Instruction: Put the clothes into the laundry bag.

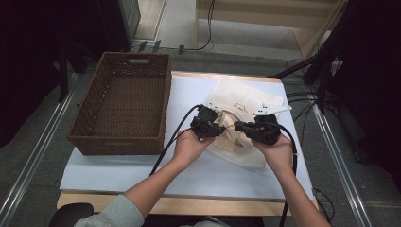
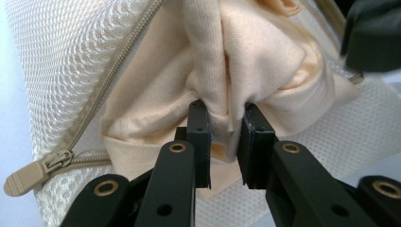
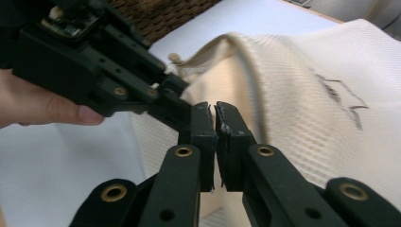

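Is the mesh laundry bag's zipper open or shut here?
Open: the zipper gapes, and cream garment bulges out of the mesh laundry bag.

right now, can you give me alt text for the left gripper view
The left claw pinches a bunched fold of cream cloth that sticks out of a white mesh laundry bag. The bag's beige zipper lies open at lower left, and part of the other claw shows at upper right.

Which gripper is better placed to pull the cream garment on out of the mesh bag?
Left. The left gripper is shut on a fold of the cream garment at the mesh bag opening; the right gripper pinches the bag's edge.
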